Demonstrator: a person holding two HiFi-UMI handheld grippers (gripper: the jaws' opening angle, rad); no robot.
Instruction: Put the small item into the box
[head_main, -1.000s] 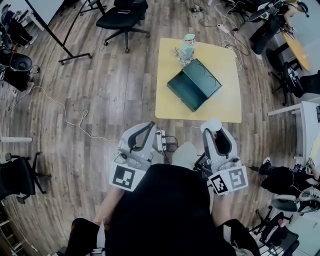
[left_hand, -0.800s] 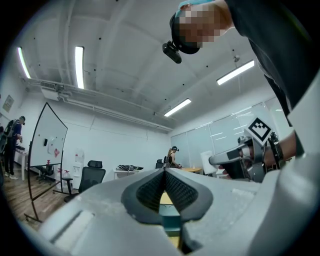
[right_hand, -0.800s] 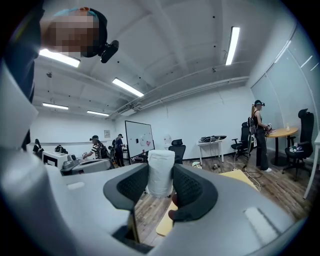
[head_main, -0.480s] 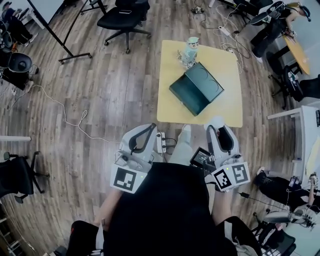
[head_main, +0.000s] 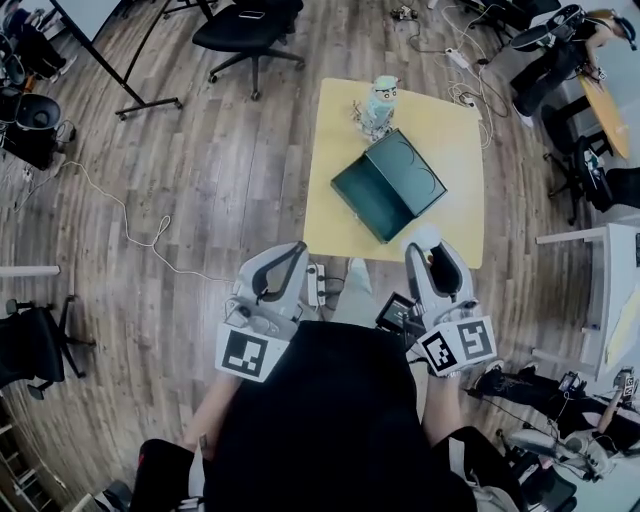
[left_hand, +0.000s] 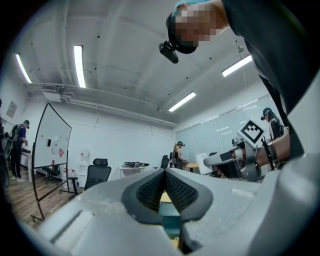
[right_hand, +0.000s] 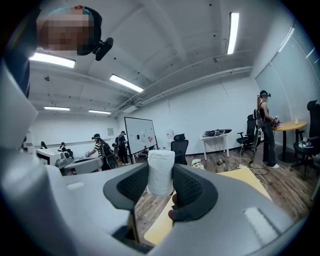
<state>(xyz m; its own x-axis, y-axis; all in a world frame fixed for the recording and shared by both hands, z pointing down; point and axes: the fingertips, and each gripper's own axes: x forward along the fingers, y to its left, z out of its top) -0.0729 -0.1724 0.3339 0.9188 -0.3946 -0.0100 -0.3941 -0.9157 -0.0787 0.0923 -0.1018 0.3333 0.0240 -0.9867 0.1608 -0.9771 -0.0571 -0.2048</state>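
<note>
Black cloth of the person's top (head_main: 330, 420) fills the bottom of the head view, and both grippers reach forward from it over the wooden floor (head_main: 200, 200). The left gripper (left_hand: 164, 175) has its ribbed pads pressed together at the tips with nothing between them; it sits just short of the near edge of the yellow table (head_main: 440, 120). The right gripper (right_hand: 160, 192) is clamped on the small item (right_hand: 160, 170) — a white, roll-shaped piece standing upright between the two dark pads, its top rising above them. In the head view this item shows over the table's near edge, close to the box (head_main: 390, 185) but apart from it.

The box is dark green and lies open on the middle of the table, turned at an angle, its two halves side by side. Beyond it, at the table's far edge, stands a small pale toy figure (head_main: 378, 100). Cables (head_main: 465, 95) trail off the far right corner — and farther still a black office chair (head_main: 250, 22) stands on the floor.
</note>
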